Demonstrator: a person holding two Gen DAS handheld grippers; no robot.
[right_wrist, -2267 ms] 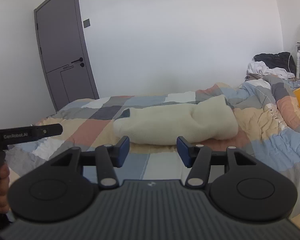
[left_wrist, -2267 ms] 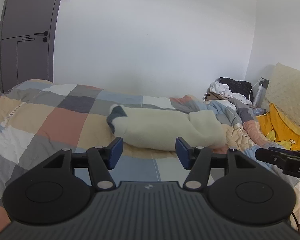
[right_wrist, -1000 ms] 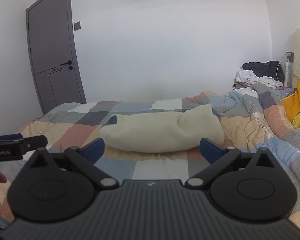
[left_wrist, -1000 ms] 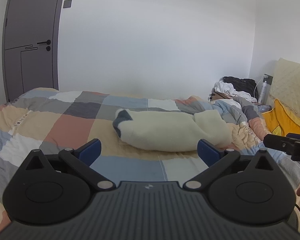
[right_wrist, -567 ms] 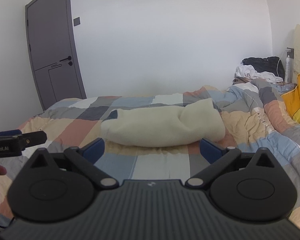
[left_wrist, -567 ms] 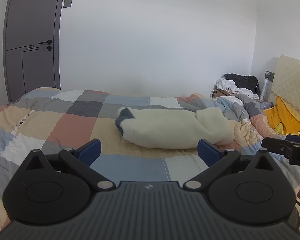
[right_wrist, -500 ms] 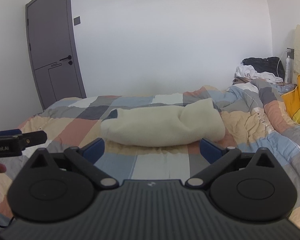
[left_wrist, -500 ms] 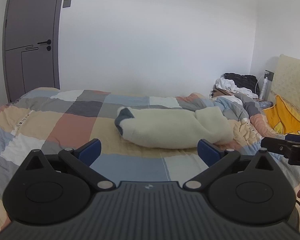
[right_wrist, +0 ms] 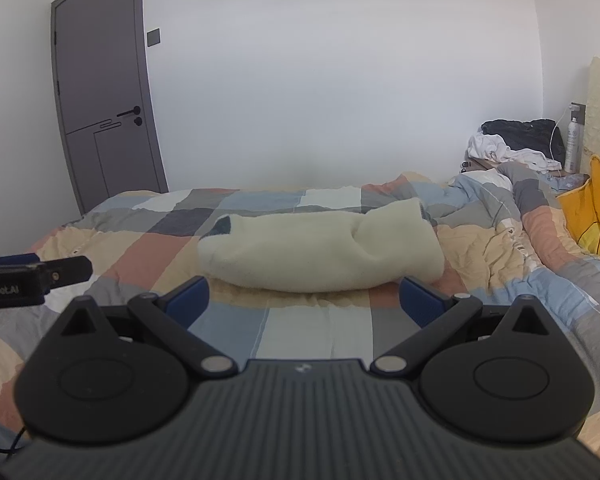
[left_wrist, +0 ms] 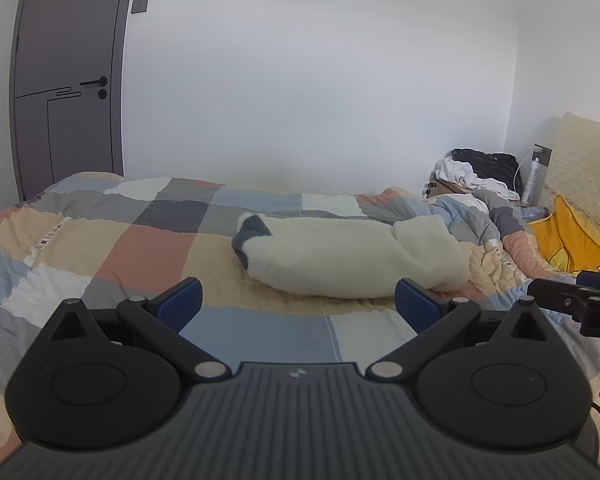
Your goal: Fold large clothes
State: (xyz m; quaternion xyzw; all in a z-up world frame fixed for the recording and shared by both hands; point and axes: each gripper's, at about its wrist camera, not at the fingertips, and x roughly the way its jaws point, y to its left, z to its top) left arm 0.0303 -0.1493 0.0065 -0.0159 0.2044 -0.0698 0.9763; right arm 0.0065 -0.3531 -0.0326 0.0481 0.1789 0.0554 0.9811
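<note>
A cream-white fleece garment with a dark blue-grey collar part (left_wrist: 340, 258), folded into a long thick bundle, lies in the middle of the bed with the patchwork quilt of grey, blue, peach and white squares (left_wrist: 100, 240). Its dark end points toward the grey door with a black handle (left_wrist: 66, 80).

The left tongs (left_wrist: 296, 304) hang above the near edge of the bed, in front of the garment and not touching it; the blue pads (left_wrist: 180, 300) stand wide apart and hold nothing. The right tongs (right_wrist: 304, 298) are in the same state, also in front of the garment, pads far from each other and empty.

In the right wrist view the other tool (right_wrist: 32, 274) shows at the left edge, and white letters on it read "nRobot.AI", the start being cut off.

Beyond the garment, away from the door, are a yellow cushion (left_wrist: 576, 240), a heap of white and black clothes (left_wrist: 476, 166) and a slim spray bottle (left_wrist: 532, 180); its label is too small to read.
</note>
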